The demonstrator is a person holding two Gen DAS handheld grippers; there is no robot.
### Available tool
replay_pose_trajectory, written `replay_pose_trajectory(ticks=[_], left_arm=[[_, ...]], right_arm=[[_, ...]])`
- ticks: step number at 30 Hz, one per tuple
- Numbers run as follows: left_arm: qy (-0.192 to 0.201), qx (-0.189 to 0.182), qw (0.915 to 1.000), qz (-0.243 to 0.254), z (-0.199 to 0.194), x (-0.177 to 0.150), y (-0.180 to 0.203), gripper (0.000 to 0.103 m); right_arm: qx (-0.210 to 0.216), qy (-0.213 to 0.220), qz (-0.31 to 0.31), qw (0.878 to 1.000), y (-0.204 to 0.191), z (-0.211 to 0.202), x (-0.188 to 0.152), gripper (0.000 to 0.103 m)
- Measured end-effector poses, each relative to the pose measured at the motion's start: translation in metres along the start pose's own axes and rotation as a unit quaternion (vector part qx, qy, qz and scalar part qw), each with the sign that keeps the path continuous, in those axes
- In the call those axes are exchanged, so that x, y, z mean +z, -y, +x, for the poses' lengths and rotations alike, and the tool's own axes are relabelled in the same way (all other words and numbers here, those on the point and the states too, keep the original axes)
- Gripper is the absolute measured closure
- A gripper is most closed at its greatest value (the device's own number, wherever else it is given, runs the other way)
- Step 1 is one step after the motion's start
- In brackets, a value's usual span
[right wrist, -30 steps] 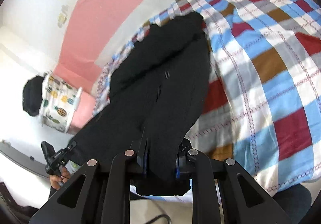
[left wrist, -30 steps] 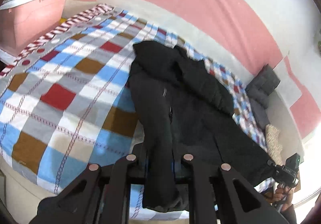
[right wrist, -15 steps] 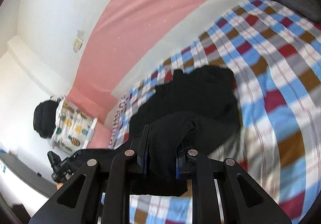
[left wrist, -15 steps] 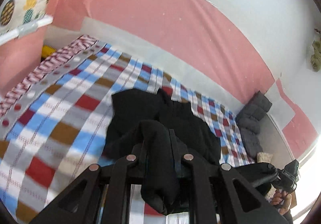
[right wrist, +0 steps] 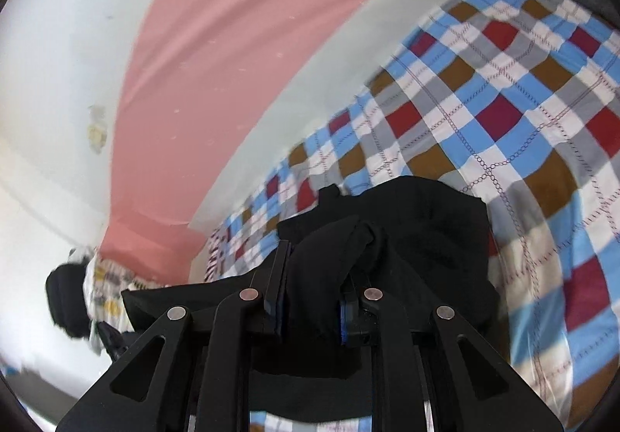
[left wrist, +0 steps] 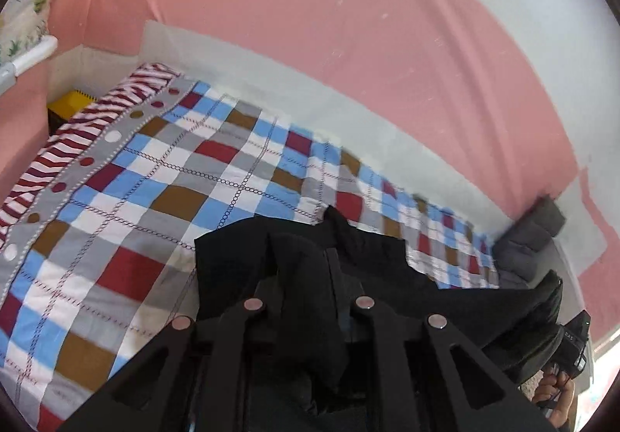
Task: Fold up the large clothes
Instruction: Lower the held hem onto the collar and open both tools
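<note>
A large black garment lies on the checked bedspread and runs up into both grippers. My left gripper is shut on a bunched black edge of it, held above the bed. My right gripper is shut on another bunched edge of the same garment. The cloth hides both sets of fingertips. The right gripper with the hand holding it shows at the left wrist view's lower right, with black cloth stretched toward it.
The bed meets a pink and white wall at its far side. A grey cushion sits at the bed's far right end. A pineapple-print cloth and a dark object hang at the left of the right wrist view.
Both grippers have lifted the held edges and carried them forward over the garment toward the wall. The long stretch of cloth seen before is now doubled over near the collar end.
</note>
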State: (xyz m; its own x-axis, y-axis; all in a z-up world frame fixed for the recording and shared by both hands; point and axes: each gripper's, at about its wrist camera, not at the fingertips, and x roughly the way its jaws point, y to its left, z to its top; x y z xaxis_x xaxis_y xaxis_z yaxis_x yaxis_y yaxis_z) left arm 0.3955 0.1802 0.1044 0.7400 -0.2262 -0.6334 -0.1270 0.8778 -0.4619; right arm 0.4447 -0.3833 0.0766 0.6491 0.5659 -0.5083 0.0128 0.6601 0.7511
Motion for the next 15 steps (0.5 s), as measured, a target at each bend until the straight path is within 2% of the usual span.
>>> replay_pose_trajectory(ticks=[6, 10, 11, 14, 15], left_arm=[[-0.045, 0.050, 0.9977, -0.006, 0.104, 0.018, -0.016, 0.087], [-0.075, 0.075, 0.9943, -0.010, 0.166, 0.010, -0.031, 0.086], [-0.079, 0.078, 0.9937, -0.011, 0.177, 0.008, -0.034, 0.082], [-0.085, 0.073, 0.9937, -0.010, 0.194, 0.002, -0.036, 0.077], [-0.088, 0.067, 0.9938, -0.012, 0.197, 0.001, -0.036, 0.071]], right_arm=[[-0.038, -0.031, 0.046, 0.998, 0.043, 0.080, 0.036, 0.081], [-0.055, -0.056, 0.090, 0.993, 0.081, 0.127, 0.044, 0.078], [-0.055, -0.058, 0.097, 0.992, 0.086, 0.133, 0.044, 0.077], [-0.045, -0.067, 0.109, 0.991, 0.101, 0.147, 0.043, 0.067], [-0.037, -0.068, 0.110, 0.991, 0.104, 0.148, 0.043, 0.063]])
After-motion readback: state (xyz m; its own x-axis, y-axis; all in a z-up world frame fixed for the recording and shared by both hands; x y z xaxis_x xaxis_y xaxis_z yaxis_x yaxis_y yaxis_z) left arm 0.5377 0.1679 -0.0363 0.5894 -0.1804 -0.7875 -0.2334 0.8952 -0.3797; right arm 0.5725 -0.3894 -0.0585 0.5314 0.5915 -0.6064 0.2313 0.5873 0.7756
